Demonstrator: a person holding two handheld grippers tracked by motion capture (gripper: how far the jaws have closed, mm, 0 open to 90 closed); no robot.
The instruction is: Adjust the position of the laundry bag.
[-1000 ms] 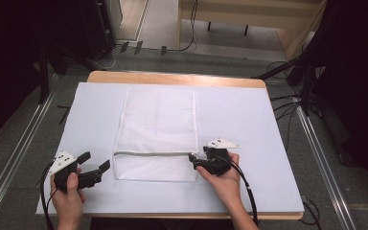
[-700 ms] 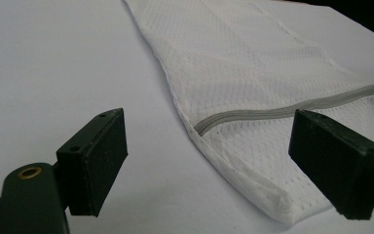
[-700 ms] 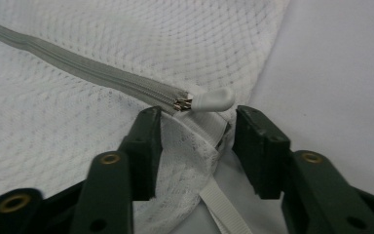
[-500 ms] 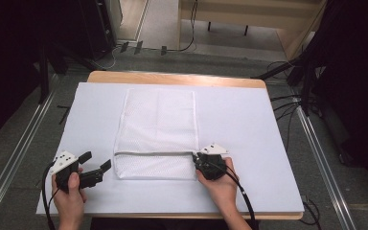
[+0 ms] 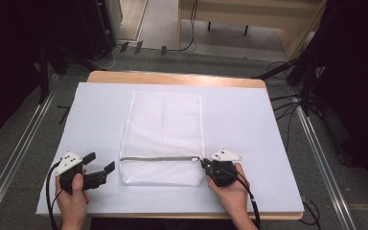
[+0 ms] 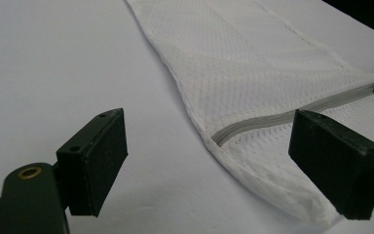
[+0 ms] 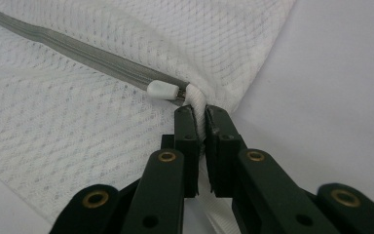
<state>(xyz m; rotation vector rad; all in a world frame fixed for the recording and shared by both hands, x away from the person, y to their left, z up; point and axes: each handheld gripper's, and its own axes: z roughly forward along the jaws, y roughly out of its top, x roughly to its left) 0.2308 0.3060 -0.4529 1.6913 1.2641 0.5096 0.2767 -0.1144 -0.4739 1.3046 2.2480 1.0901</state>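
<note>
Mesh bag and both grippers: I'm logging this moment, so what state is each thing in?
Mesh bag: lying flat on the white table cover, right edge pinched.
Zipper: closed, pull at the right end.
Right gripper: shut on the bag's edge beside the pull.
Left gripper: open, beside the bag's left edge, not touching it.

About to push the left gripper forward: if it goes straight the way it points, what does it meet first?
Probably the mesh bag's near left edge by the grey zipper end; the left gripper is open, with bare table cover between.
</note>
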